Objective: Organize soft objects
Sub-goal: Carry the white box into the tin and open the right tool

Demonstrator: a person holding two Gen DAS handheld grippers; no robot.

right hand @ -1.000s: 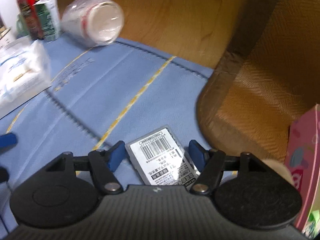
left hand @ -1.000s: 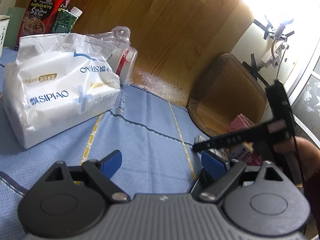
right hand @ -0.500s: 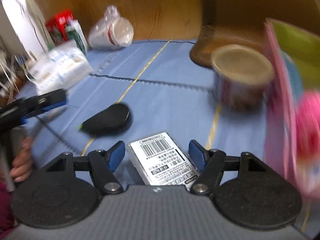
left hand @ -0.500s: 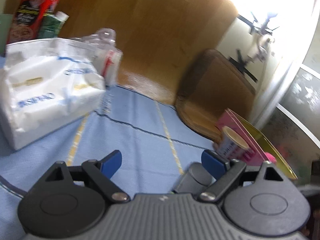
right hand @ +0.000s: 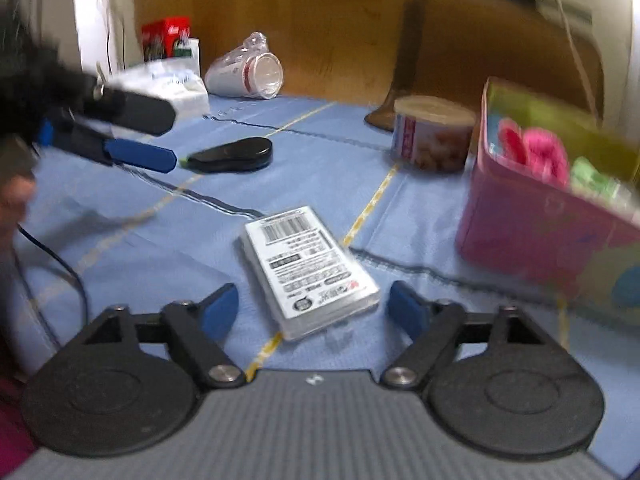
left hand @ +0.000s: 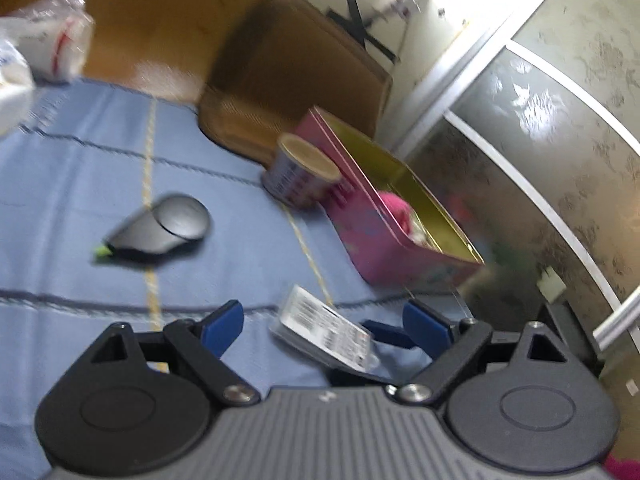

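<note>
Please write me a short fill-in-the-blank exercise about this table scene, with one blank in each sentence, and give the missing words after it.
1. The table is covered with a ____ cloth.
2. The pink fluffy thing lies inside the pink ____.
3. The can stands upright beside the tin, on the side nearer the ____ case.
4. The flat pack lies with its ____ label facing up.

Missing words: blue; tin; black; barcode

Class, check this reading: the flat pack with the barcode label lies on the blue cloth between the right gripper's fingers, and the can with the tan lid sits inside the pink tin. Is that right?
Not quite. The can stands on the blue cloth beside the pink tin, not inside it, as the right wrist view shows. The flat pack does lie between the right gripper fingers.
</note>
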